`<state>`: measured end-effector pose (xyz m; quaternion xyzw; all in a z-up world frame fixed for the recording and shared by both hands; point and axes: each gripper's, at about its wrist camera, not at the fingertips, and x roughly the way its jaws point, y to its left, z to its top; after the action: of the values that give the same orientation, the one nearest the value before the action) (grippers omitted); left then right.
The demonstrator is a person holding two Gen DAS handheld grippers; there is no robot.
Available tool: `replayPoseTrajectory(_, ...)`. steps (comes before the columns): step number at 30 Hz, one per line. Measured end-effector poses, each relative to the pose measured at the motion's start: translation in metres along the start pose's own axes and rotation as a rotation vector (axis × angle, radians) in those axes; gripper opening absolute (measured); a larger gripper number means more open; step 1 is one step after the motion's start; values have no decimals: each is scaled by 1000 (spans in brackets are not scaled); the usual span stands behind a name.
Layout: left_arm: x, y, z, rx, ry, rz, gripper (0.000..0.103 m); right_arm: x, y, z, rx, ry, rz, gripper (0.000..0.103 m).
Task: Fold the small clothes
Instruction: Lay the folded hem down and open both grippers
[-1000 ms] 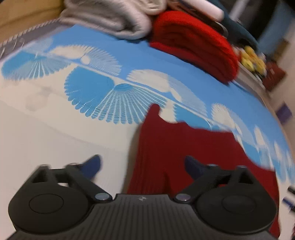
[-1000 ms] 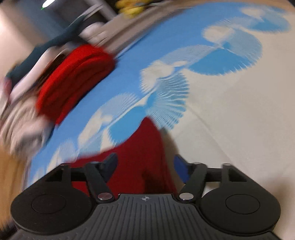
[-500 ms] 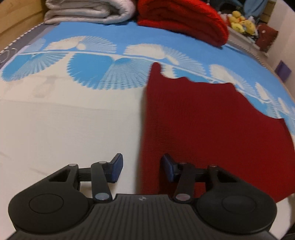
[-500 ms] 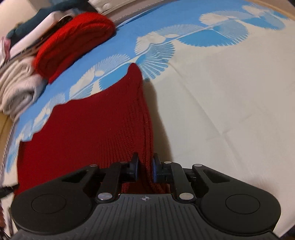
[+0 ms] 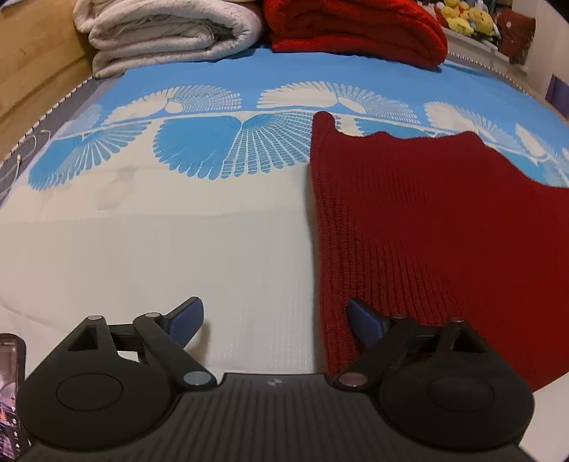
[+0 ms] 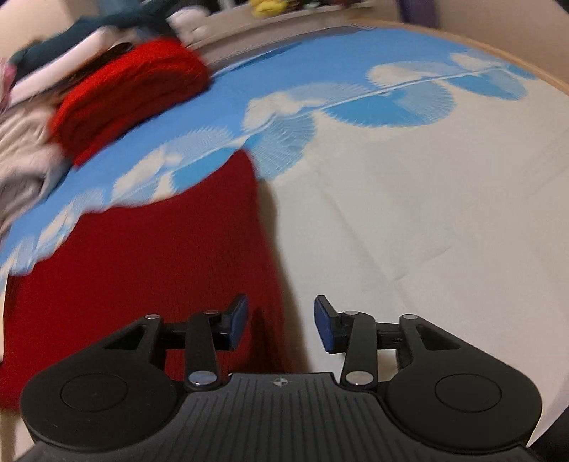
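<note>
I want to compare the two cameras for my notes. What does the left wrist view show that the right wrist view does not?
Only the left wrist view: the left gripper, open over the garment's left edge, and a phone screen at the frame's edge.

Only the right wrist view: the right gripper, open over the garment's right edge.

Both: the dark red knit garment flat on the blue and cream sheet, and the folded bright red knit behind.

Ribbed dark red knit garment (image 5: 426,227) on smooth matt printed cloth sheet (image 5: 177,248)
</note>
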<state>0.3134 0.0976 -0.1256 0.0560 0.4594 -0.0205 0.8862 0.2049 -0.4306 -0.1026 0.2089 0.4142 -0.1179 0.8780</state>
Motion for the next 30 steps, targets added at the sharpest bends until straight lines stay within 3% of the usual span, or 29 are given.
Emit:
replayPoseTrajectory(2,3,-1,0,-2,-4,35,103,22,2,-8,-38,106,-58,55)
replayPoseTrajectory(4,5,0,0,-7,-2,35,103,30,1,-8,-52,111,-92,73)
replayPoseTrajectory(6,3,2,0,-48,8,50,103,28,-4,-4,-58,99,-110,81)
replayPoseTrajectory(9,-22,-2,0,-133,-3,76,103,16,-10,-3,40,36,-123,82)
replayPoseTrajectory(12,-70,-10,-23,-205,-110,9,103,-13,-9,-11,81,-94,-131,82)
replayPoseTrajectory(15,-104,-22,-61,-232,-163,-25,103,-43,0,-32,71,-204,-67,84)
replayPoseTrajectory(17,-115,-29,-89,-238,-156,-28,103,-59,7,-53,62,-238,-10,85)
replayPoseTrajectory(22,-119,-51,-146,-191,-85,6,103,-89,16,-108,45,-231,109,85)
replayPoseTrajectory(25,-123,-61,-166,-162,-92,51,103,-99,34,-142,-74,-201,160,85)
replayPoseTrajectory(30,-136,-68,-187,-167,-127,53,103,-112,54,-180,-239,-185,199,85)
